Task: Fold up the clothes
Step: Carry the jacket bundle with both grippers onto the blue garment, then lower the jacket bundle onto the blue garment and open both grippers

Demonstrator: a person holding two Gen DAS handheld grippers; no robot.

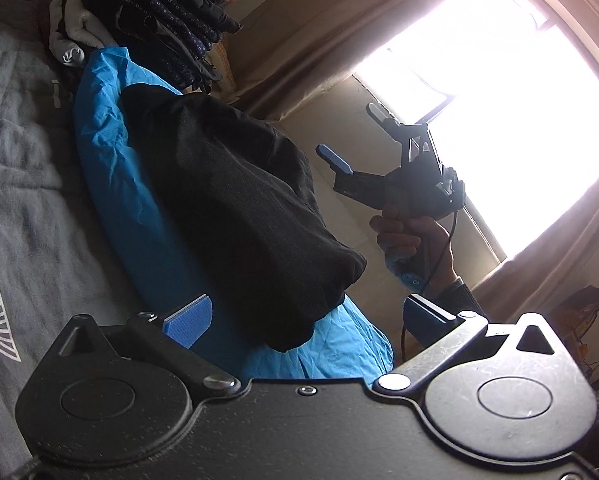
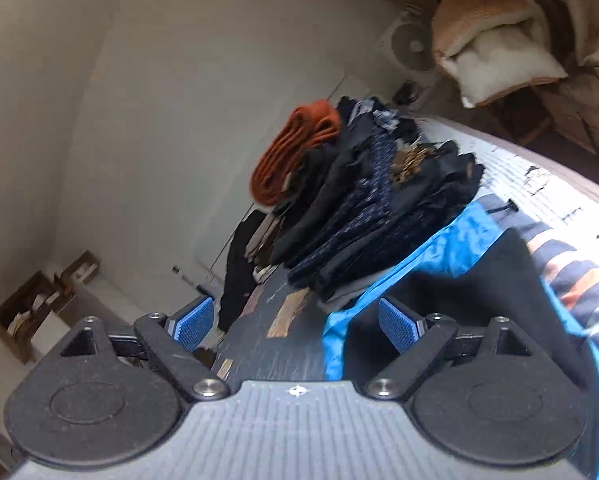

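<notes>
Left hand-held gripper [image 1: 305, 318]: fingers spread wide, nothing held, poised just over the near end of a black garment [image 1: 235, 208]. Right hand-held gripper [image 1: 341, 136]: seen in the left wrist view raised in the air against the bright window [image 1: 499, 120], gripped by a hand [image 1: 411, 236], fingers likewise spread wide and empty; in its own view the blue pads [image 2: 397, 326] are seen parted with nothing between them. Black garment: laid as a compact, rounded bundle on top of a bright blue garment [image 1: 111, 152], which is spread flat beneath it on the bed [image 1: 23, 208]; whether the black piece is neatly folded or merely bunched cannot be told. Stack of clothes [image 2: 383, 204]: dark and patterned pieces piled in layers at the far end of the blue garment, topped by an orange knit [image 2: 295, 148]; these are judged to be already folded. A striped item [image 2: 579, 280] is noted beside the blue one. Progress, as judged: a good share is stacked; the black and blue pieces are judged to remain outside the pile.
</notes>
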